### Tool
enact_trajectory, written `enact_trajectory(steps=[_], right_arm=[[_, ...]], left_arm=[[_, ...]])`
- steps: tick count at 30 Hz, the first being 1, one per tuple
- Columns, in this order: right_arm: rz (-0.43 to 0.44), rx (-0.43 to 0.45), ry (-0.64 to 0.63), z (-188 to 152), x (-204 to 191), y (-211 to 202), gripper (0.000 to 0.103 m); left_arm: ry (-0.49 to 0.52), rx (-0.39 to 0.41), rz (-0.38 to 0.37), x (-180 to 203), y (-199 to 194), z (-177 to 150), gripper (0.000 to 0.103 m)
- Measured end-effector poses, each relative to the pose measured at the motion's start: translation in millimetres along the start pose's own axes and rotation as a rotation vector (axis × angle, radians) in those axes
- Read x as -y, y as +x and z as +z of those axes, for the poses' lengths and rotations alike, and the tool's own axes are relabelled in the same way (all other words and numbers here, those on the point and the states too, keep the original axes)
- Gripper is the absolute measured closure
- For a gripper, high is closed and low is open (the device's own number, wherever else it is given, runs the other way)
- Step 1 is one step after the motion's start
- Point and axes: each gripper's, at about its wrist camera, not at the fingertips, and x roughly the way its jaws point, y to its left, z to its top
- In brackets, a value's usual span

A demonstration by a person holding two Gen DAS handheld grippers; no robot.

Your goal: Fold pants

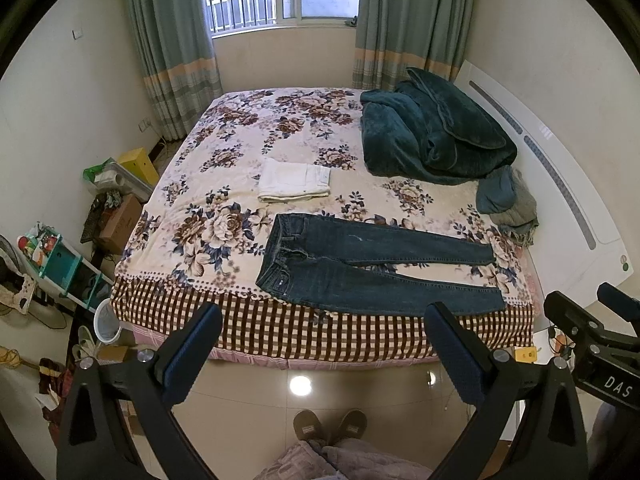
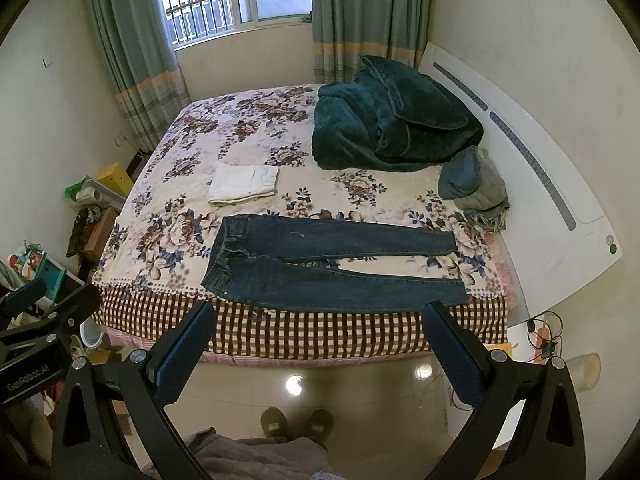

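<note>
Dark blue jeans (image 1: 360,264) lie flat across the near edge of the bed (image 1: 280,332), waistband to the left, both legs spread to the right. They also show in the right wrist view (image 2: 320,268). My left gripper (image 1: 324,316) is open and empty, held above the floor in front of the bed, short of the jeans. My right gripper (image 2: 320,312) is open and empty too, at about the same distance from the bed. The right gripper shows at the right edge of the left wrist view (image 1: 592,320).
A folded white garment (image 1: 294,181) lies on the floral bedspread behind the jeans. A teal blanket heap (image 1: 432,136) and a grey-blue cloth (image 1: 508,200) sit at the far right. Clutter and a shelf (image 1: 56,264) stand left of the bed. Slippers (image 1: 330,426) are on the tiled floor.
</note>
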Motion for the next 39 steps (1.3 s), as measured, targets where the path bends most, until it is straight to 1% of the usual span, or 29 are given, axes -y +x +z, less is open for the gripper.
enact_trajectory(steps=[2, 4, 8, 11, 14, 17, 22, 24, 25, 27, 29, 33, 34, 36, 39], right_arm=[[-0.003, -0.006, 0.009, -3, -12, 0, 0.000], [-0.008, -0.010, 0.017, -3, -17, 2, 0.000], [-0.023, -0.023, 0.049, 0, -17, 24, 0.000], [-0.035, -0.036, 0.074, 8, -4, 44, 0.000], [-0.051, -0.057, 0.110, 26, 20, 83, 0.000], [-0.071, -0.070, 0.132, 45, 43, 117, 0.000], [-0.098, -0.115, 0.208, 78, 78, 195, 0.000], [-0.114, -0.141, 0.242, 95, 93, 237, 0.000], [-0.118, -0.144, 0.255, 103, 109, 261, 0.000], [-0.138, -0.171, 0.290, 118, 118, 298, 0.000], [-0.163, -0.209, 0.334, 137, 131, 343, 0.000], [-0.221, -0.262, 0.413, 168, 154, 423, 0.000], [-0.239, -0.277, 0.438, 174, 162, 447, 0.000], [-0.267, -0.309, 0.471, 183, 175, 489, 0.000], [-0.293, -0.365, 0.546, 195, 206, 567, 0.000]], left_arm=[[-0.004, 0.000, 0.000, 0, 1, -1, 0.000], [-0.009, 0.011, 0.018, 1, 2, -1, 0.000], [-0.031, 0.016, 0.059, 4, 23, 7, 0.000], [-0.045, 0.014, 0.100, 10, 47, 20, 0.000], [-0.051, 0.009, 0.149, 16, 78, 36, 0.000], [-0.049, -0.016, 0.171, 21, 112, 49, 0.000], [-0.038, -0.073, 0.190, 31, 174, 77, 0.000], [-0.038, -0.093, 0.189, 33, 202, 91, 0.000], [-0.039, -0.101, 0.187, 34, 217, 100, 0.000], [-0.043, -0.127, 0.184, 34, 253, 119, 0.000], [-0.051, -0.150, 0.174, 33, 283, 133, 0.000], [-0.097, -0.247, 0.145, 27, 365, 164, 0.000], [-0.117, -0.278, 0.143, 24, 393, 172, 0.000], [-0.142, -0.328, 0.148, 25, 434, 177, 0.000], [-0.180, -0.413, 0.163, 25, 506, 181, 0.000]])
